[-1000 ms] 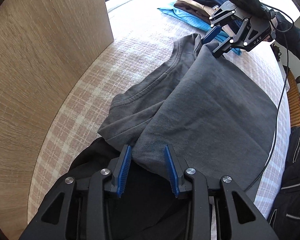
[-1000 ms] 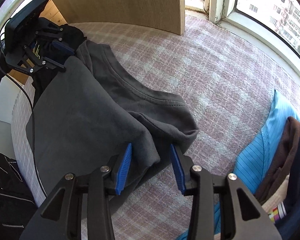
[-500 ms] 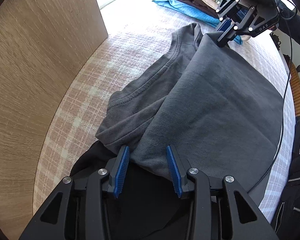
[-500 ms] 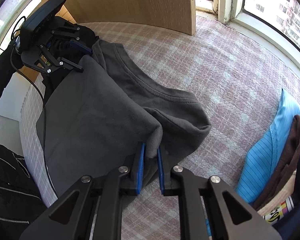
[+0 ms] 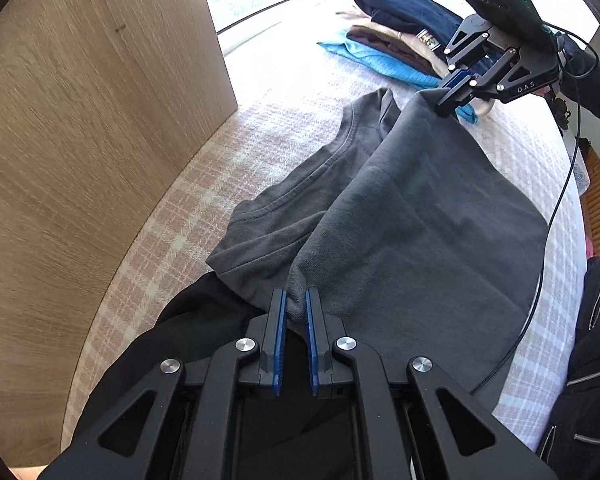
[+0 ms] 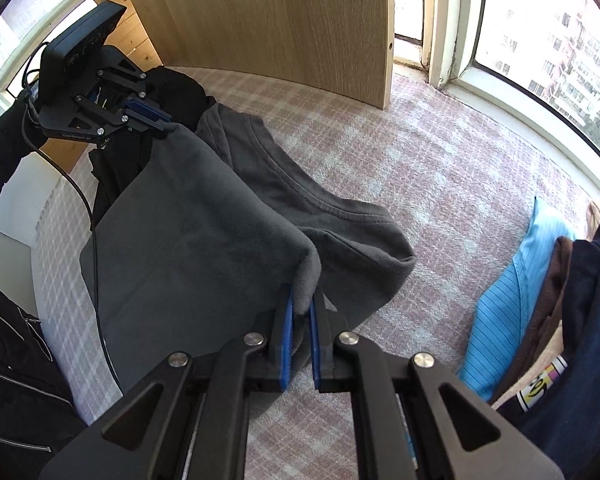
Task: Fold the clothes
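Note:
A dark grey shirt (image 5: pixel 412 220) lies partly folded on the pink plaid bedcover (image 5: pixel 284 92), its neckline turned toward the wooden panel. My left gripper (image 5: pixel 295 312) is shut on one corner of the folded-over layer. Across the shirt, my right gripper (image 5: pixel 454 92) pinches the opposite corner and holds it raised. In the right wrist view the right gripper (image 6: pixel 302 308) is shut on the grey shirt (image 6: pixel 188 248), and the left gripper (image 6: pixel 150 118) grips the far corner. The cloth hangs taut between the two.
A wooden panel (image 5: pixel 80 140) stands along one side of the bed. A stack of folded clothes (image 5: pixel 400 36), blue, brown and navy, lies past the shirt. A black garment (image 5: pixel 204 328) lies under my left gripper. A black jacket (image 5: pixel 592 344) and a cable (image 5: pixel 540 256) lie at the bed's edge.
Both grippers went from open around the shirt's corners to shut on them, the right one first. The held edge has lifted off the bed.

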{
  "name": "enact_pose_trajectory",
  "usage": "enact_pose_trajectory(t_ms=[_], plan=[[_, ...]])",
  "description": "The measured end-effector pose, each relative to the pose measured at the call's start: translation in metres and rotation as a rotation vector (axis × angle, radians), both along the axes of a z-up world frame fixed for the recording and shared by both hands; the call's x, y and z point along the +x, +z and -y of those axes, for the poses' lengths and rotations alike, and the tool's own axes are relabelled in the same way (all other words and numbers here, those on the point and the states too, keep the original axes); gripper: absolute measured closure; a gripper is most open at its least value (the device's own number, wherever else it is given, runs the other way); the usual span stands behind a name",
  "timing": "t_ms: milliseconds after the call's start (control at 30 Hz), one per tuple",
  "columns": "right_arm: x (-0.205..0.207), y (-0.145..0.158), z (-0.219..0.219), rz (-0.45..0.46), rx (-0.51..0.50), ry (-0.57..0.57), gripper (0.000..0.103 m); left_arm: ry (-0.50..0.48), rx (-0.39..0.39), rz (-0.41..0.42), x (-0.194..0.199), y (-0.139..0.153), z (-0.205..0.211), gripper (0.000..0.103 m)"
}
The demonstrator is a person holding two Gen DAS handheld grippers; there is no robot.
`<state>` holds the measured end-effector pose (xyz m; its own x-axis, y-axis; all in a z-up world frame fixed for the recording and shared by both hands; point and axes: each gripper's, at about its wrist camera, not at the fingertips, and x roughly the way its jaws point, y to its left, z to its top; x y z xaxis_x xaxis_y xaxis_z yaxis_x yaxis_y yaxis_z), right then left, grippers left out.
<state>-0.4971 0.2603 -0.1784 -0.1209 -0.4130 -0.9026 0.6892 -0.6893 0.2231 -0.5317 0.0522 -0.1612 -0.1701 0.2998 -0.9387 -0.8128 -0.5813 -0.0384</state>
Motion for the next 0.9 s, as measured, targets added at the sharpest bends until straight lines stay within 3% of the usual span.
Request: enact_pose_trajectory(t_ms=[233, 567, 667, 900], plan=[[-0.015, 0.023, -0.011, -0.017, -0.033, -0.062, 0.096, 0.039, 0.032, -0.017, -0.015, 0.009, 0.008, 0.095], [-0.065, -0.033, -0.002, 0.055, 0.088, -0.147, 0.095, 0.107, -0.006, 0.044, -0.05, -0.044, 0.009, 0.094], [-0.073, -0.039, -0.004, 0.095, 0.121, -0.196, 0.08, 0.123, -0.021, 0.067, -0.058, -0.061, 0.008, 0.085], [-0.052, 0.018, -0.035, -0.001, 0.072, -0.324, 0.08, 0.156, 0.022, 0.001, -0.041, -0.019, 0.031, 0.084]])
